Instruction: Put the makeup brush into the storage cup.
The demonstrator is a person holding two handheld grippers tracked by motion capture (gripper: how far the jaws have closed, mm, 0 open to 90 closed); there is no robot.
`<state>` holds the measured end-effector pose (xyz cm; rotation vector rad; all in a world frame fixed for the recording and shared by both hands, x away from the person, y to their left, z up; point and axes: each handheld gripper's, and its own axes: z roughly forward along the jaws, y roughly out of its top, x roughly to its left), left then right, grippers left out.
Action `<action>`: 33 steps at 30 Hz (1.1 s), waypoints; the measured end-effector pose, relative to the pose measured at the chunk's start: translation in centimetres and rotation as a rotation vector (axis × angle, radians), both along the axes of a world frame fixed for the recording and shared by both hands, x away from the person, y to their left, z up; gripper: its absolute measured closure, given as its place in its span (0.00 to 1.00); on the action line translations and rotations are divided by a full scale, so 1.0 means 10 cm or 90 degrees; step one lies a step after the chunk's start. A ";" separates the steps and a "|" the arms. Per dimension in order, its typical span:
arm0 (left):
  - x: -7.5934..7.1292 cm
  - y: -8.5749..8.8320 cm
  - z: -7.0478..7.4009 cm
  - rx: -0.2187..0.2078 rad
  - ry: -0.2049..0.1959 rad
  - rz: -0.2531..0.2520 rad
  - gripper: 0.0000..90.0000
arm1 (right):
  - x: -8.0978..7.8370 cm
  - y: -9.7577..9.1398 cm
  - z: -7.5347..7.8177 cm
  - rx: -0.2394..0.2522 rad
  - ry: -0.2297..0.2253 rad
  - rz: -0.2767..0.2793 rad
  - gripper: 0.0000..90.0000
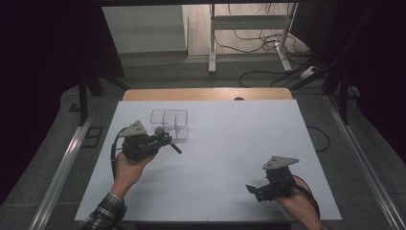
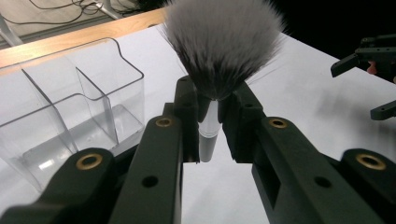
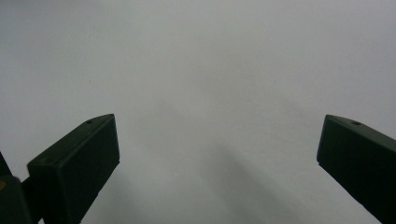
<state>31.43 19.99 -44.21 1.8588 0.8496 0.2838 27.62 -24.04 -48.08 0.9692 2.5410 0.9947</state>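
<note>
Between the jaws of the left gripper (image 2: pixel 210 116), the makeup brush (image 2: pixel 224 42) is clamped by its ferrule, bristles forward, just beside the clear organiser (image 2: pixel 93 107). Step in hand: transport. Next, judged: upend it over a compartment. The right gripper (image 3: pixel 217 149) stands open, idle.

I can read no text, label, brand, number or sign in any of my views.
</note>
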 end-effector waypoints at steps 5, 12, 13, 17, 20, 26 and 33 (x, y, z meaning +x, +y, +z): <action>0.05 0.00 0.01 0.006 -0.003 0.004 0.85 | -0.01 -0.01 0.00 -0.001 -0.001 -0.001 0.00; 0.12 0.01 0.04 0.005 -0.005 0.007 0.85 | -0.02 -0.05 0.00 -0.004 -0.003 -0.003 0.00; 0.13 0.00 0.05 0.003 -0.005 0.008 0.85 | -0.02 -0.06 0.00 -0.005 -0.003 -0.004 0.00; 0.16 0.00 0.07 0.007 -0.007 0.011 0.85 | -0.02 -0.07 0.00 -0.004 -0.002 -0.004 0.00; 0.19 0.01 0.09 0.006 -0.008 0.015 0.85 | -0.03 -0.08 0.00 -0.003 0.000 -0.006 0.00; 0.26 0.02 0.12 0.007 -0.010 0.023 0.85 | -0.03 -0.12 0.00 -0.006 -0.004 -0.011 0.00; 0.33 0.04 0.15 0.006 -0.010 0.032 0.85 | -0.04 -0.16 0.00 -0.006 -0.004 -0.020 0.00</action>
